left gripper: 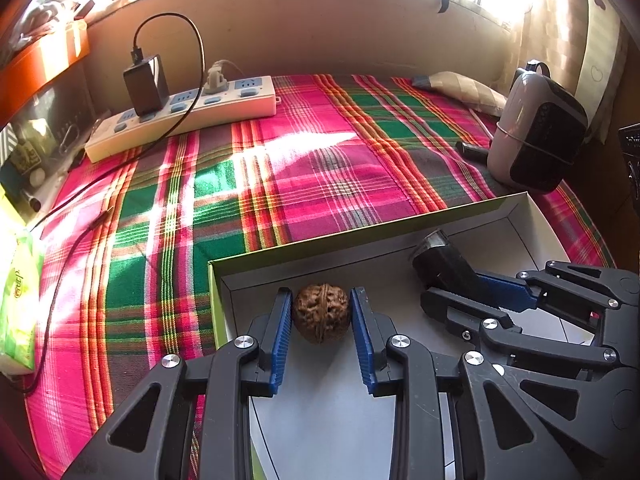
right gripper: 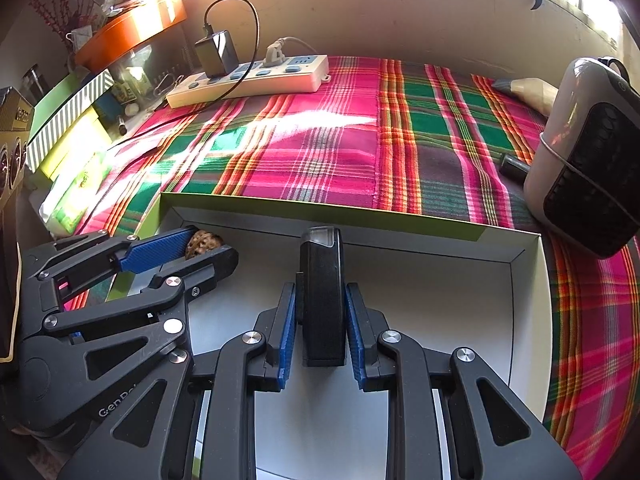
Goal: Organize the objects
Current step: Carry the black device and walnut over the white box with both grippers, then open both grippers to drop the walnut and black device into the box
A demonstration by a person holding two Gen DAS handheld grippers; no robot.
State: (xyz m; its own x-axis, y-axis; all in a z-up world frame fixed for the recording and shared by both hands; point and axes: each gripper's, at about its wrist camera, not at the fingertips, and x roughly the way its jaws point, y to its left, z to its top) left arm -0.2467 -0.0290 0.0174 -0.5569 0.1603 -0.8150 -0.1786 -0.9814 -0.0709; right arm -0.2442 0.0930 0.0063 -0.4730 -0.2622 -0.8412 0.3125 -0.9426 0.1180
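Note:
A brown walnut (left gripper: 320,314) sits between the blue pads of my left gripper (left gripper: 321,293), which is shut on it just inside the near-left corner of a shallow white box with green sides (left gripper: 360,232). To its right, my right gripper (left gripper: 452,280) is shut on a small black device with a clear cap (left gripper: 440,260). In the right wrist view that black device (right gripper: 320,248) stands upright between the pads of the right gripper (right gripper: 321,290), over the middle of the box (right gripper: 320,210). The left gripper (right gripper: 208,246) with the walnut (right gripper: 202,242) is at the left.
The box lies on a pink and green plaid cloth (left gripper: 320,168). Behind it are a white power strip (left gripper: 180,116) with a black charger (left gripper: 146,84) and its cable. A grey and black appliance (left gripper: 536,128) and a small black cylinder (left gripper: 472,150) stand at the right, a green tissue pack (left gripper: 20,300) at the left.

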